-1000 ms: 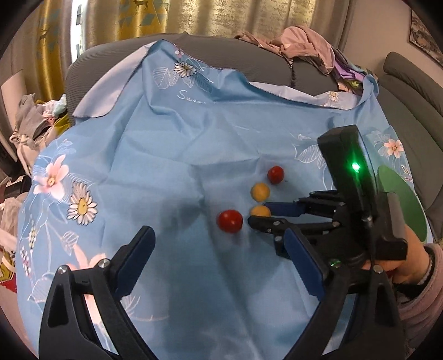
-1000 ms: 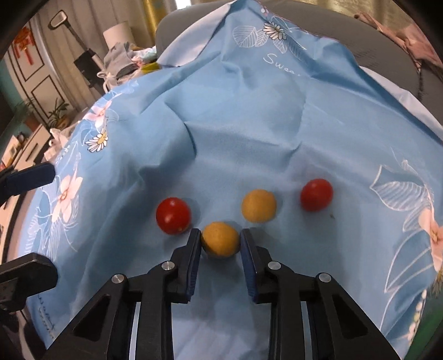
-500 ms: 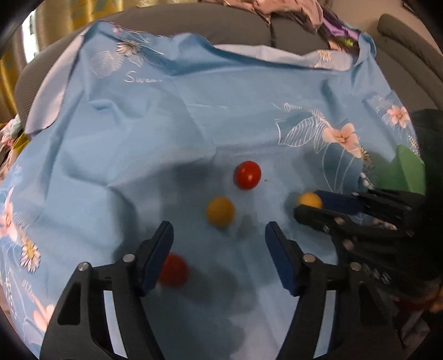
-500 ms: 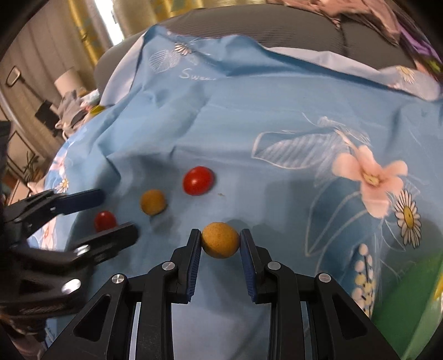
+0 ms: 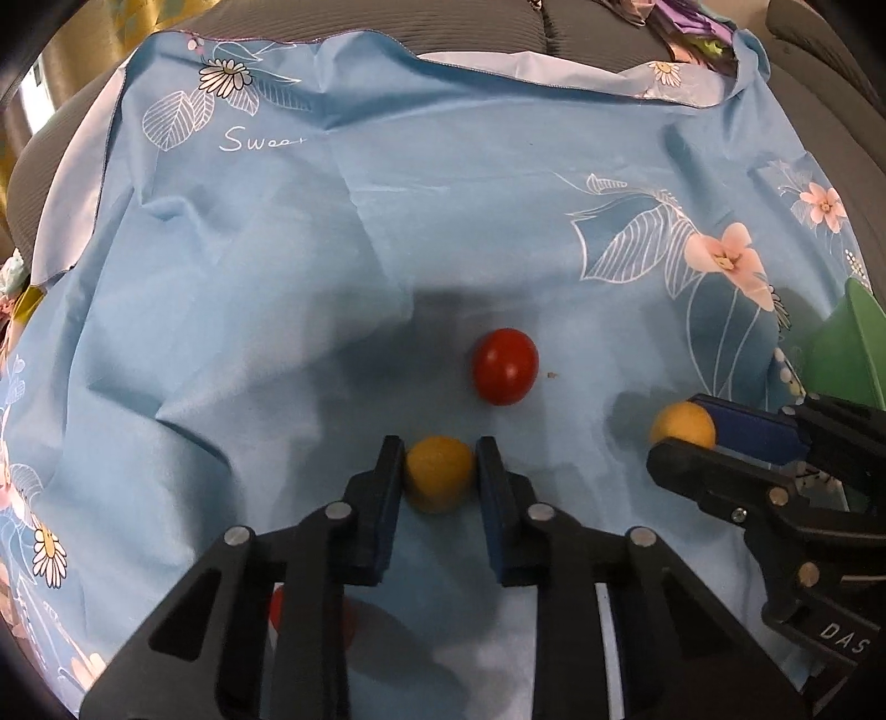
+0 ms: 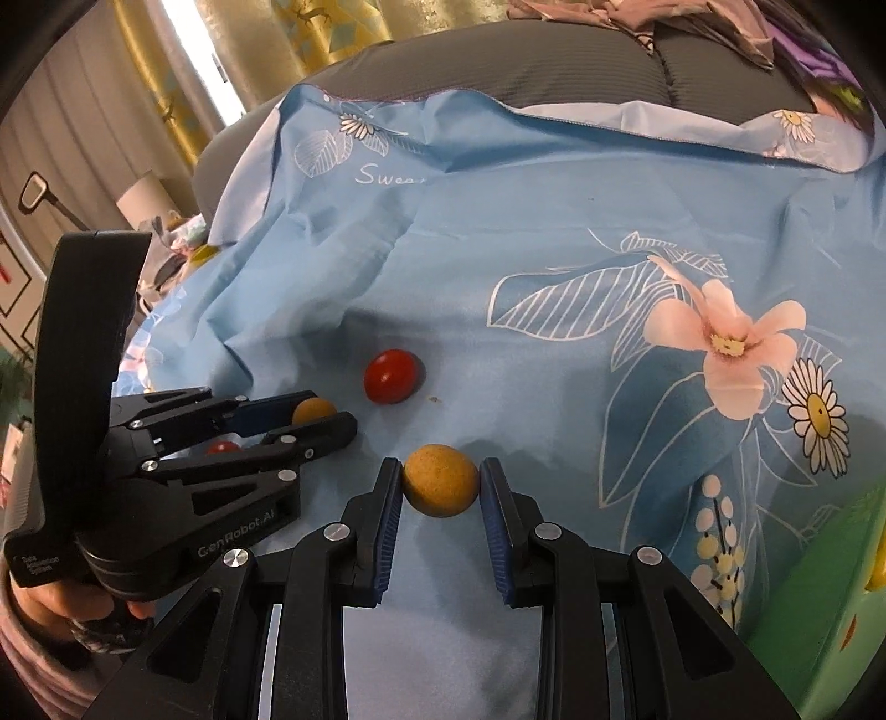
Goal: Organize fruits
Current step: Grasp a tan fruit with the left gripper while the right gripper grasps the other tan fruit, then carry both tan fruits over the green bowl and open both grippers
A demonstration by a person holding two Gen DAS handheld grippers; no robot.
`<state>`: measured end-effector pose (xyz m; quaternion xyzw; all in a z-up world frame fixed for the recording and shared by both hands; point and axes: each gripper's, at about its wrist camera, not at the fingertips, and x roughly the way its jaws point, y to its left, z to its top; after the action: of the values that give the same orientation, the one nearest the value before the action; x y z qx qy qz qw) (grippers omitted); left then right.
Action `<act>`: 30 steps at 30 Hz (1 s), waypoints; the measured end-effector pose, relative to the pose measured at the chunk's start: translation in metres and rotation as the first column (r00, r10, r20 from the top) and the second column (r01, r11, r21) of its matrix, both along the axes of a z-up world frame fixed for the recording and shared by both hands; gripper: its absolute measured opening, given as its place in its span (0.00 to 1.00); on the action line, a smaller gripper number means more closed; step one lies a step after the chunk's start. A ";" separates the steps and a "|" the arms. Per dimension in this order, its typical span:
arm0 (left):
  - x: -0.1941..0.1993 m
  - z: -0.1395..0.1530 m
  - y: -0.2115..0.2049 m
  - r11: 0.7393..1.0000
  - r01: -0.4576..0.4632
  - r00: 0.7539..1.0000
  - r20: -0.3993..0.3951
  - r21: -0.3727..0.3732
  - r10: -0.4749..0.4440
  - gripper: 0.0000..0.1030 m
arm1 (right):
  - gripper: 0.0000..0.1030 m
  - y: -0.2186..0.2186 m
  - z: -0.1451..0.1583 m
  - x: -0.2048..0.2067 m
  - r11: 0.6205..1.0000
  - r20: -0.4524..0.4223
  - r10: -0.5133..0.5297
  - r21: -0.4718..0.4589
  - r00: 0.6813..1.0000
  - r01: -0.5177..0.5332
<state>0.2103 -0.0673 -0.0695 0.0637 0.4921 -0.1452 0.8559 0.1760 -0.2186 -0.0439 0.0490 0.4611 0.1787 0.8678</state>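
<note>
Four small round fruits on the blue floral cloth (image 5: 343, 232): two yellow, two red. Left gripper (image 5: 438, 476) clamped on one yellow fruit (image 5: 437, 481); right gripper (image 6: 440, 487) clamped on the other yellow fruit (image 6: 440, 481). One red fruit (image 5: 505, 374) lies loose just beyond; second red fruit (image 6: 222, 446) half hidden under the left gripper.

red fruit (image 5: 277, 606): mostly hidden under the left claw's (image 5: 437, 471) arm in the left view. In the right view only a small red bit shows between the claw's arms.
green thing (image 5: 855, 354): cut off by the right edge in both views, so I cannot tell what it is.
hand (image 6: 50, 603): only a bit shows at the bottom left of the right view, behind the left claw's handle.
clothes (image 6: 637, 14): cut off by the top edge.
room at left (image 6: 33, 266): blurred and too small to tell.
</note>
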 end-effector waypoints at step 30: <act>-0.139 0.094 -0.031 0.996 0.079 0.979 0.193 -0.041 -0.070 0.25 | 0.29 -0.023 0.073 -0.108 1.000 0.158 0.010 0.024 0.987 -0.014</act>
<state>0.0709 -0.0981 0.0248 0.0751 0.4012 -0.1822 0.8945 0.0676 -0.2419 0.0296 0.0429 0.3889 0.1930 0.8998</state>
